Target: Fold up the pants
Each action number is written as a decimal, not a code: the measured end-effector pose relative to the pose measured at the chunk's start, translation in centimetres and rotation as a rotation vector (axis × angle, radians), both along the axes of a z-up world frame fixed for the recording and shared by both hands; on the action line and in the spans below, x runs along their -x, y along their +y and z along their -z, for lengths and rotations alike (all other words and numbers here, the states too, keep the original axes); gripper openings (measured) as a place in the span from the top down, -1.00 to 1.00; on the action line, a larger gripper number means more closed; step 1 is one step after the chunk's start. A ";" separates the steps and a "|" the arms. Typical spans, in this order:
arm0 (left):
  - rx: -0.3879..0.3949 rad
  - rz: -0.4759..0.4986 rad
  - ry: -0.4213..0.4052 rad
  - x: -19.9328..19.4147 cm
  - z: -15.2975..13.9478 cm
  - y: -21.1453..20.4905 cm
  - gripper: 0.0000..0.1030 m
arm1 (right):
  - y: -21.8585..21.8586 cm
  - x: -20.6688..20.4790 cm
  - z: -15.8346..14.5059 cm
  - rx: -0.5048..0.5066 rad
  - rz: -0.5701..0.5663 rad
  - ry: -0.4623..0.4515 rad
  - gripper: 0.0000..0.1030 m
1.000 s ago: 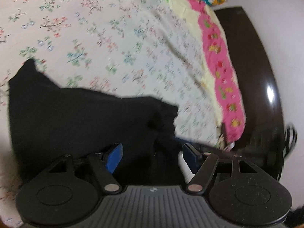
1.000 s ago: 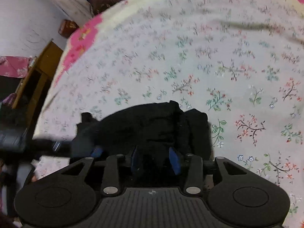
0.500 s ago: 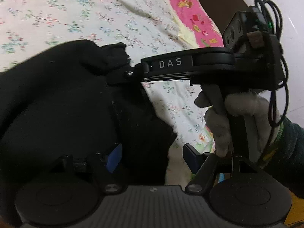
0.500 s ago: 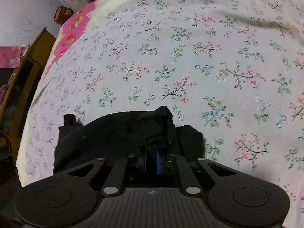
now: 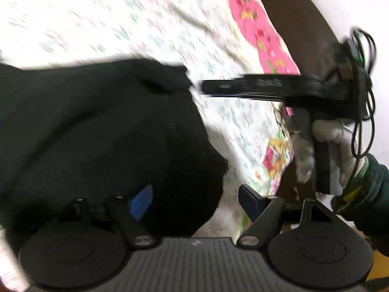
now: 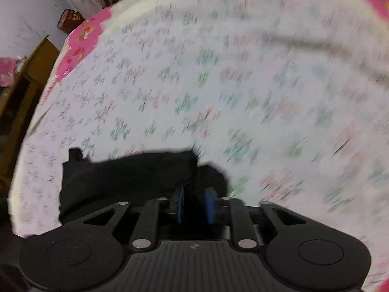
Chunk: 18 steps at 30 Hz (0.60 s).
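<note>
Left wrist view: black pants (image 5: 102,133) bunched on floral bedsheet (image 5: 150,24), filling left and centre of frame. Left gripper (image 5: 195,200) jaws spread wide and opening; its left blue pad (image 5: 142,200) lies against the pants fabric, right pad (image 5: 250,200) sits clear over the sheet at the bed edge, so no pinch. Right gripper (image 5: 194,86) comes in from the right side, level, tips at the top corner of the pants, blurred; gloved hand (image 5: 323,143) on its handle, dark sleeve (image 5: 367,189) behind, black cable (image 5: 364,73) looped at the back. Pink patterned border (image 5: 257,24) runs along the bed edge, dark wood headboard (image 5: 304,12) beyond.

Right wrist view: heavy blur. Right gripper (image 6: 194,204) jaws narrow, opening slightly, blue pads (image 6: 209,204) with dark pants fabric (image 6: 136,177) between them; can't tell whether the pads press on it. Pants piled just ahead of the fingers on the bedsheet (image 6: 218,85). Wooden furniture (image 6: 26,73) at left, small red-brown box (image 6: 70,20) near the wall; contents can't tell. No other containers visible.
</note>
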<state>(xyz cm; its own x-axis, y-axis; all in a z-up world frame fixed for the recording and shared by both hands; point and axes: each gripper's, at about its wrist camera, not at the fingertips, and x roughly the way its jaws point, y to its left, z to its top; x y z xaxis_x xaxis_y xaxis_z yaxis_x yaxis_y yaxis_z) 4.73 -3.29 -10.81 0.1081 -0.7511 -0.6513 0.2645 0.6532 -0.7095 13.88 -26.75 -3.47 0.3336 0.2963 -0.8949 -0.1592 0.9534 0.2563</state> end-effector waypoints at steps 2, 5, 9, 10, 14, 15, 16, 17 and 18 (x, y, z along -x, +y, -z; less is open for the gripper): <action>-0.026 -0.051 -0.029 0.3 -0.6 2.1 -0.66 | 1.5 -0.1 -2.3 0.011 -0.070 -0.082 0.74; -0.078 -0.123 -0.056 0.2 0.1 3.9 -0.66 | 6.4 -1.9 -2.9 -0.093 -0.255 -0.081 0.52; -0.102 -0.145 -0.072 1.2 1.4 4.8 -0.66 | 15.7 -4.8 0.7 -0.180 -0.527 0.003 0.52; -0.101 -0.150 -0.078 1.6 1.6 4.8 -0.66 | 17.9 -5.1 1.7 -0.186 -0.582 0.017 0.52; -0.081 -0.173 -0.064 1.8 2.4 5.4 -0.66 | 23.1 -5.9 5.4 -0.176 -0.721 0.155 0.47; -0.071 -0.180 -0.058 1.9 2.6 5.7 -0.66 | 23.7 -6.3 6.1 -0.173 -0.732 0.194 0.51; -0.059 -0.190 -0.052 1.8 2.8 6.0 -0.66 | 23.8 -6.7 6.4 -0.190 -0.731 0.224 0.60; -0.042 -0.202 -0.041 1.8 3.1 6.4 -0.66 | 23.8 -7.2 6.5 -0.203 -0.724 0.245 0.66; -0.028 -0.212 -0.031 1.9 3.1 7.0 -0.66 | 23.8 -7.8 6.6 -0.213 -0.713 0.269 0.86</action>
<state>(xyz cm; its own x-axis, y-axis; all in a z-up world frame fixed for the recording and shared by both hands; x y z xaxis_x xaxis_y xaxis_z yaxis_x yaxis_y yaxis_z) 2.88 3.66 -13.95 0.2823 -0.6910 -0.6654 0.1406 0.7160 -0.6838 21.70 -2.97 -10.04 -0.2211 0.5316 -0.8177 -0.6203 0.5703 0.5385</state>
